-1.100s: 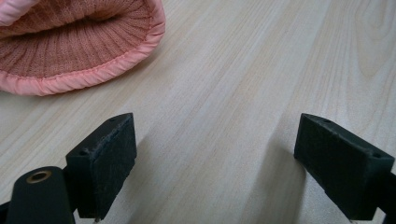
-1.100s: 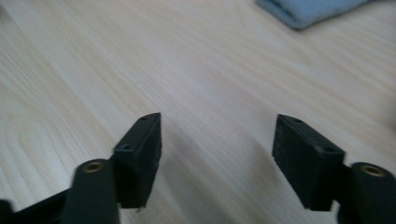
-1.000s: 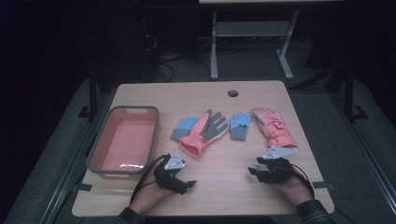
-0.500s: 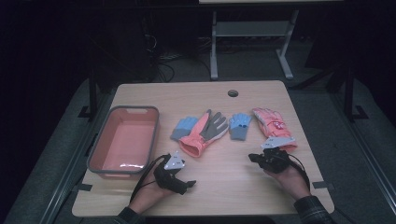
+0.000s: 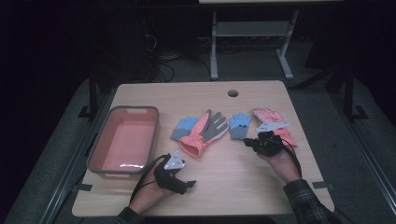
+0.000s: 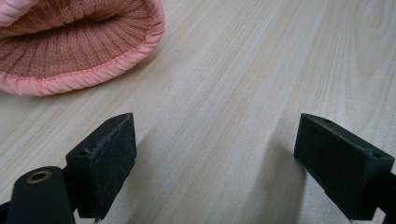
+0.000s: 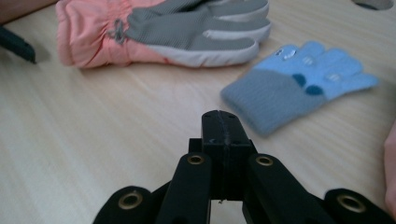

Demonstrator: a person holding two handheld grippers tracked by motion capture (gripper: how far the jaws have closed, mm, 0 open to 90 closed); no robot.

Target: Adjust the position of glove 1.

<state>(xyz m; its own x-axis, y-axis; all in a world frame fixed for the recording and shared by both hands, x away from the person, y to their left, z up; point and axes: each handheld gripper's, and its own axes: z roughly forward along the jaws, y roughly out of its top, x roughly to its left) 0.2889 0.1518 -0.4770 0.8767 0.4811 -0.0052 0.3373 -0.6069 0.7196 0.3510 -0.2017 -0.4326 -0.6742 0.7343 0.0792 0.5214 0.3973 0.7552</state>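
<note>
A pink and grey glove [image 5: 203, 133] lies mid-table with a blue glove [image 5: 183, 127] tucked at its left. A small blue-grey knit glove [image 5: 240, 125] lies to its right, beside a second pink glove [image 5: 273, 122]. My right gripper [image 5: 247, 141] hovers just in front of the knit glove [image 7: 294, 79]. It points left toward the pink and grey glove [image 7: 159, 28], and its jaws [image 7: 222, 126] are shut with nothing in them. My left gripper [image 5: 189, 185] rests near the front edge, open [image 6: 219, 163] over bare wood, and the pink glove's knit cuff [image 6: 79, 42] lies ahead of it.
A pink bin [image 5: 122, 140] with a grey rim stands at the table's left. A round cable hole [image 5: 233, 93] sits near the far edge. Bare wood spreads between the two hands along the front of the table [image 5: 233, 186].
My right hand has moved forward and left, from the front right corner to just before the knit glove, and its jaws have shut. The left hand has stayed put.
</note>
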